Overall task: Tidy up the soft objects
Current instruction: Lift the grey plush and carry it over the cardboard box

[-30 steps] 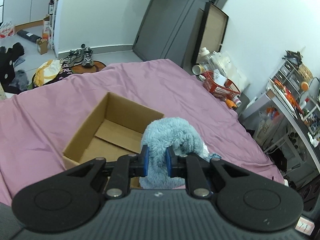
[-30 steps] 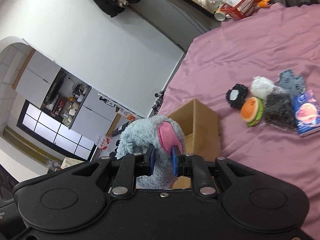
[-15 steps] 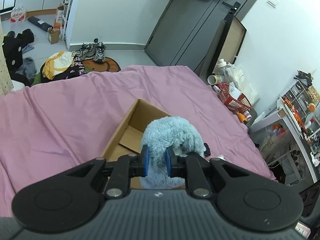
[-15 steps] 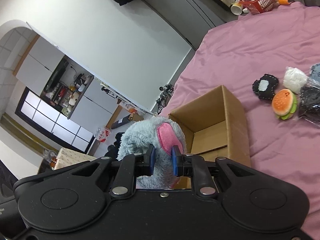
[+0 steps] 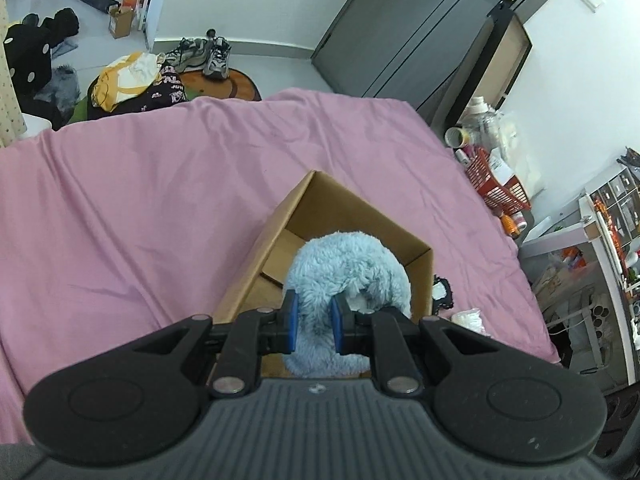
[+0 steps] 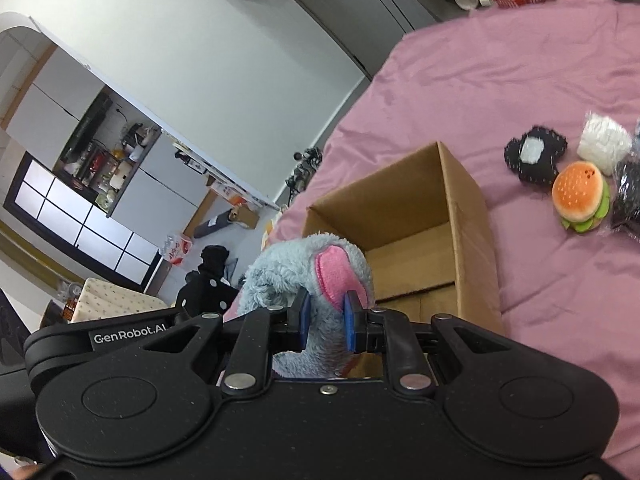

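Observation:
A fluffy light-blue plush toy (image 5: 348,276) with a pink ear (image 6: 334,270) hangs between both grippers, over the near end of an open cardboard box (image 5: 340,220) on the pink bedsheet. My left gripper (image 5: 314,322) is shut on the blue fur. My right gripper (image 6: 326,320) is shut on the plush just below its pink ear. The same box (image 6: 452,220) lies right behind the plush in the right wrist view, and its inside holds only its bottom flaps. To its right lie a plush burger (image 6: 580,196), a black-and-white plush (image 6: 534,156) and a white fluffy item (image 6: 604,144).
A dark crinkly bag (image 6: 628,188) lies by the burger. A red basket (image 5: 498,184) and bottles stand beyond the bed's far right corner. Shoes (image 5: 208,56) and clothes lie on the floor beyond the bed. Shelving (image 5: 616,232) stands to the right.
Both grippers have carried the plush toward the box and lower; it now hangs over the box's near end. The box looks larger and nearer in both views. Both grips are unchanged.

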The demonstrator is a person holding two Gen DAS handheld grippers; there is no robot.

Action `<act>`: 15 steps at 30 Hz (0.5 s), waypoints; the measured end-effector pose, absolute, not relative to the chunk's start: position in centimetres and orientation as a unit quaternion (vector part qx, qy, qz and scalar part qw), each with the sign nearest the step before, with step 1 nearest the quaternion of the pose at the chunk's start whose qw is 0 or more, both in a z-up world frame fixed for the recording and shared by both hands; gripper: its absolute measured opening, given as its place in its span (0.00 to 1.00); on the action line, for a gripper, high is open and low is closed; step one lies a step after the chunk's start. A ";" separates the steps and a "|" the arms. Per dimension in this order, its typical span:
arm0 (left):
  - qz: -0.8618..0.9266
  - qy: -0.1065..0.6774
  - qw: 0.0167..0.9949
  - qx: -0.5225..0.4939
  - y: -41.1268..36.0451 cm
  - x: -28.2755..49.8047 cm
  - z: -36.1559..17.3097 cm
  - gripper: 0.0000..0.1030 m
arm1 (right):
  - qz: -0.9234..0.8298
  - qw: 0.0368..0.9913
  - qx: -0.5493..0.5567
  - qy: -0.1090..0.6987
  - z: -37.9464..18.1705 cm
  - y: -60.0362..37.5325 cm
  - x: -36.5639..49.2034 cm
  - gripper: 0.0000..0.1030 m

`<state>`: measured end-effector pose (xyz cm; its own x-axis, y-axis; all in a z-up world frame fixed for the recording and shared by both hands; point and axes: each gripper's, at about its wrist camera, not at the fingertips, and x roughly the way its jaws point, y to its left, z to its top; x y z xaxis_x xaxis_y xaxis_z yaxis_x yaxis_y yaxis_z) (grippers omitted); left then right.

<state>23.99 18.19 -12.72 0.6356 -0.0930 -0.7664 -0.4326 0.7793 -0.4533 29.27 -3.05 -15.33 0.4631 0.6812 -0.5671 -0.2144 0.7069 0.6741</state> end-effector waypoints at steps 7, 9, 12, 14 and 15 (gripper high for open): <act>0.116 0.425 0.831 -0.340 20.1 24.4 -14.6 0.10 | 0.275 0.813 0.248 0.449 -15.3 -2.2 29.1 0.22; 0.120 0.424 0.830 -0.342 20.5 24.5 -14.8 0.10 | 0.271 0.817 0.244 0.446 -15.0 -2.5 29.0 0.22; 0.122 0.423 0.832 -0.337 20.7 24.8 -14.7 0.10 | 0.262 0.821 0.244 0.445 -14.7 -3.1 28.9 0.22; 0.127 0.428 0.831 -0.331 20.5 25.1 -14.7 0.10 | 0.256 0.820 0.248 0.448 -14.5 -3.5 28.8 0.22; 0.128 0.432 0.830 -0.329 20.4 25.2 -14.7 0.12 | 0.255 0.821 0.248 0.448 -14.5 -3.6 28.7 0.22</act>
